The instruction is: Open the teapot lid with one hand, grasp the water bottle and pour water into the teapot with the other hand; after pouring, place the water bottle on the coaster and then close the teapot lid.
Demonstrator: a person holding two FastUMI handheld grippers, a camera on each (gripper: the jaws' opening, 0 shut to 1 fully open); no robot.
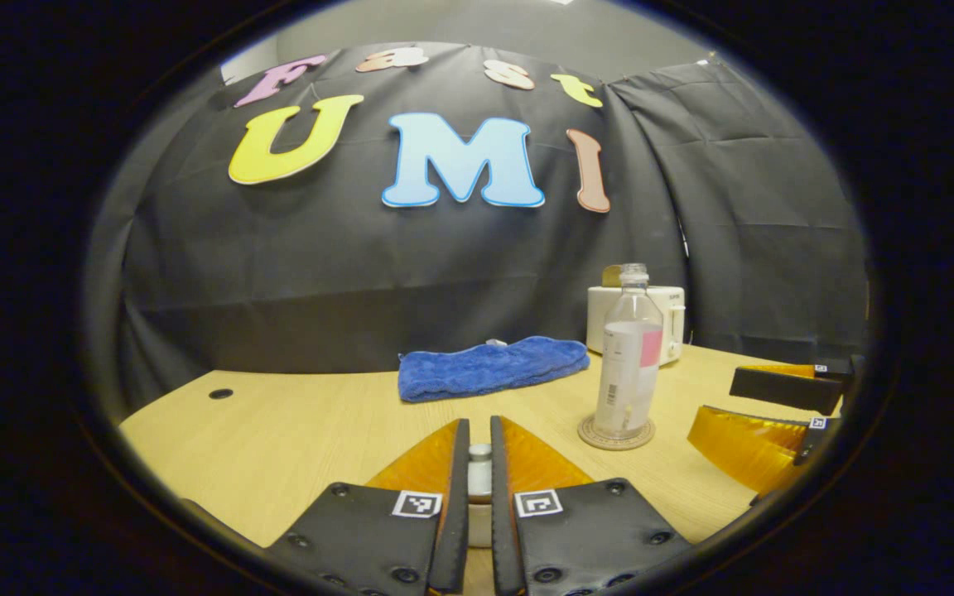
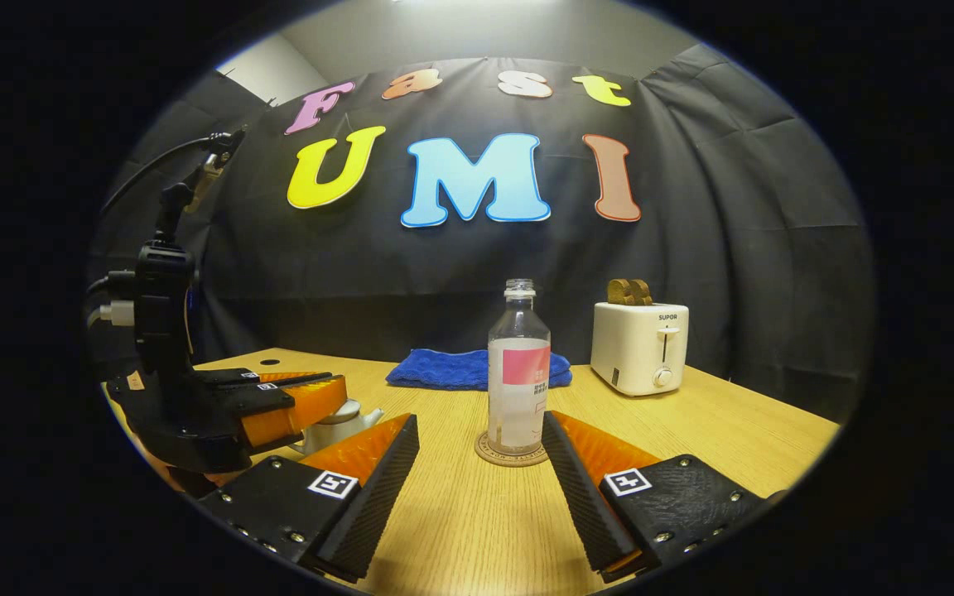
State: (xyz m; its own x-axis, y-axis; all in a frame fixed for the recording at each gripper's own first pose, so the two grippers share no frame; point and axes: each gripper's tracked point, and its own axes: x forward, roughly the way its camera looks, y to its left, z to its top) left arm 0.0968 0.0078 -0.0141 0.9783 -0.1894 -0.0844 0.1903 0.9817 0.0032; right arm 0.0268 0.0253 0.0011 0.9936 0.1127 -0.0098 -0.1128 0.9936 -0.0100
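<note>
In the left gripper view, the left gripper (image 1: 479, 463) had its two fingers nearly together, clamped on the small knob of the teapot lid (image 1: 479, 454). The white teapot (image 1: 479, 509) under it was mostly hidden between the fingers, so I could not tell if the lid sat on the pot or was lifted.

The right gripper view showed the teapot (image 2: 336, 424) from the side, at the left, with its spout toward the middle of the table; the left gripper (image 2: 295, 401) covered its top.

The right gripper (image 2: 481, 451) was wide apart and held nothing. The water bottle (image 2: 518, 372) stood upright on the round coaster (image 2: 510, 454), just beyond the fingers, without a cap. Far behind lay a blue towel (image 2: 477, 369), and a white toaster (image 2: 641, 348) stood to the right.
</note>
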